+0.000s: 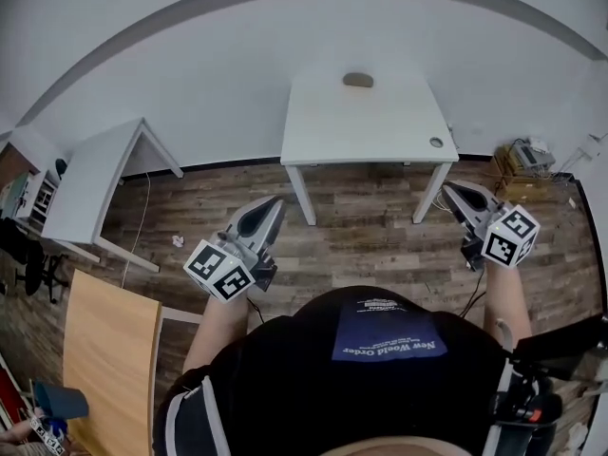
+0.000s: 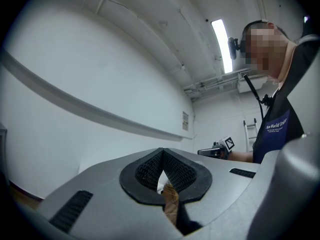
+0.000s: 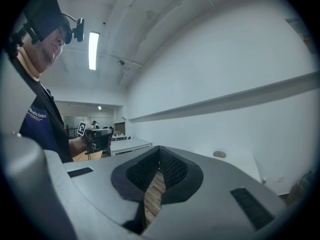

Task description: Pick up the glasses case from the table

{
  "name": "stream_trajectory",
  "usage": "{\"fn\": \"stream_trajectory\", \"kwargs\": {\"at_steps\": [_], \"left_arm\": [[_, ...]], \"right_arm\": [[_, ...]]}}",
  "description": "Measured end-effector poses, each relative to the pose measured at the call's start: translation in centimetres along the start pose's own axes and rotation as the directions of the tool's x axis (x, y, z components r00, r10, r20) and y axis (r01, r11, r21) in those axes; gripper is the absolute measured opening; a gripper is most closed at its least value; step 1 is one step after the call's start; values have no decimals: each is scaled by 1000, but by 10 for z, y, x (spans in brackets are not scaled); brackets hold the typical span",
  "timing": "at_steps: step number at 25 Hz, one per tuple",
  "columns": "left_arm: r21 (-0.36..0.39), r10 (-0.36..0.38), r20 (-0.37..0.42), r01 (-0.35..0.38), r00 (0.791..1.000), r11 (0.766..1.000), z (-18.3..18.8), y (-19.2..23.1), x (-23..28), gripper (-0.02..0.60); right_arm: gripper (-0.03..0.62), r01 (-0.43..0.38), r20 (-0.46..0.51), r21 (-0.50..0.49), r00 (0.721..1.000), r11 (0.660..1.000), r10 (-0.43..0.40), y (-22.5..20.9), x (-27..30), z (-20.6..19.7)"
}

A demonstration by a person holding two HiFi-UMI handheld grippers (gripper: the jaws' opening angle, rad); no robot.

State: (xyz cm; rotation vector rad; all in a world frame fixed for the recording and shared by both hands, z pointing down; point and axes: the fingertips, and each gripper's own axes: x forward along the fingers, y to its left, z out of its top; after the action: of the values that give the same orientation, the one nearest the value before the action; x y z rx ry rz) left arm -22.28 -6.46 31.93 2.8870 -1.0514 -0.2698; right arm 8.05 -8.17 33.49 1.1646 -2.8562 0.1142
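Note:
The glasses case is a small grey oval lying at the far edge of the white table, near the wall. It also shows in the right gripper view as a grey lump on the tabletop. Both grippers hover over the wooden floor on the near side of the table, well short of the case. My left gripper points toward the table's left front leg, and its jaws are shut with nothing in them. My right gripper is off the table's right front corner, also shut and empty.
A small round grommet sits at the table's near right corner. A second white table stands at the left, a wooden board at the lower left. Boxes with a device lie by the right wall. A paper scrap is on the floor.

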Motion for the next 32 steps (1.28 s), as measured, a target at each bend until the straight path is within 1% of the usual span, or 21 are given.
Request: {"fn": "stream_trajectory", "kwargs": {"at_steps": [3,5,8,10,12,15,17,19,23,27,30,32], "left_arm": [[4,11,-4,-11,1000,1000,-6,24,2,-3],[-9,23,-1,-23,1000,1000,-12,33,9,-3],[-17,47,-10,-47,999,999,-25,40,29,-3],[-24,68,-16,-68,998,997,-27,42,54,-3],[-30,77,-9,-78,997,997,-24,38,87,-3],[-3,89,5,-89,996,996,-24,24,130,-3],[-16,109,12,-109,994,994,-31,13,151,-3],[-38,117,5,-116,993,992,-41,2,174,-3],[-14,119,-22,-119,993,993,-50,-7,225,-3],[-1,145,-27,-145,989,989,-49,1,244,-3],[2,163,-26,-163,986,987,-47,19,246,-3],[1,161,-19,-161,987,987,-47,36,248,-3]], "right_arm": [[0,-31,-7,32,999,999,31,-4,29,-3],[0,-49,-25,27,998,998,49,-15,43,-8],[0,-75,-29,24,997,997,76,-42,54,-12],[0,-95,-29,33,995,995,96,-71,60,-10],[0,-118,-38,32,992,993,119,-103,62,-5],[0,-157,-46,5,986,988,157,-142,56,3],[0,-175,-56,7,983,985,175,-165,46,-2],[0,-186,-61,20,980,982,187,-191,36,-9],[0,-207,-50,34,977,978,208,-243,32,-11],[0,-219,-53,48,974,975,221,-272,43,-17],[0,-225,-47,42,973,973,227,-280,58,-13],[0,-220,-48,37,974,975,221,-284,71,-13]]}}
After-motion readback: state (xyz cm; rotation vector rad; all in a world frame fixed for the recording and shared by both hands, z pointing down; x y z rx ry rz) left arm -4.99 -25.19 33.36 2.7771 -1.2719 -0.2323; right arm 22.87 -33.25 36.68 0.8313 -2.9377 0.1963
